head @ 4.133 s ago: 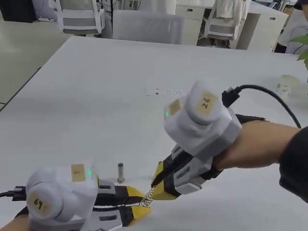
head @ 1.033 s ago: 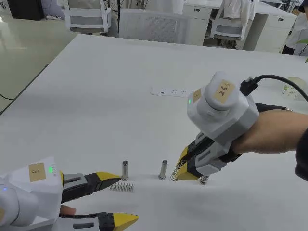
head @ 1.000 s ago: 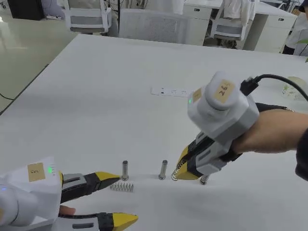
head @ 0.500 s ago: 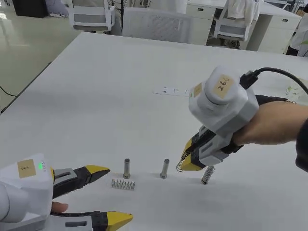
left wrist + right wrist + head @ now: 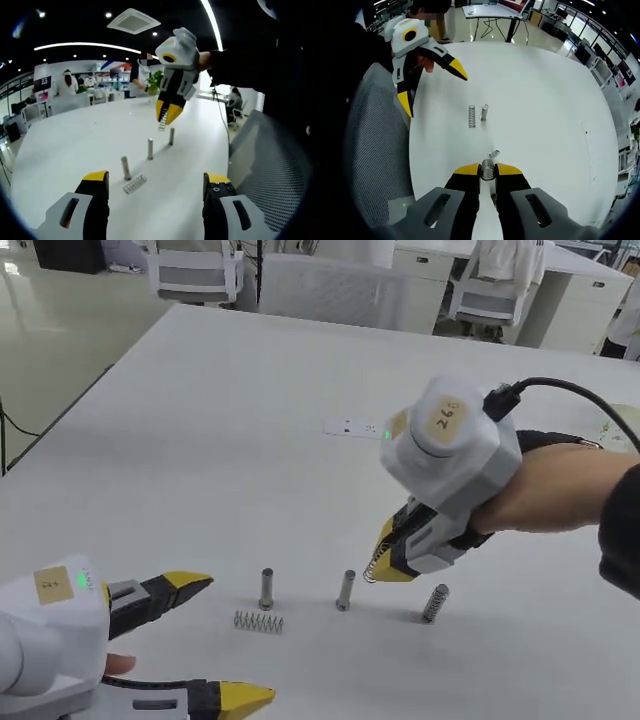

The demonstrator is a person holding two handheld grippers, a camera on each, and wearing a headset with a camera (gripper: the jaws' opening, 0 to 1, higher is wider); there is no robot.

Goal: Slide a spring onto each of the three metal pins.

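Three metal pins stand in a row on the white table: the left pin, the middle pin and the right pin, which wears a spring. A loose spring lies in front of the left pin. My right gripper is shut on another spring and hangs just above and right of the middle pin. At the near left, my left gripper is open and holds nothing. It points at the loose spring, the pins and the right gripper.
A white power strip lies on the table beyond the pins. The table's left edge drops to the floor. Office chairs and desks stand past the far edge.
My right gripper has risen from the table with its spring and shifted left toward the middle pin. The left gripper stays open, a little further back from the loose spring.
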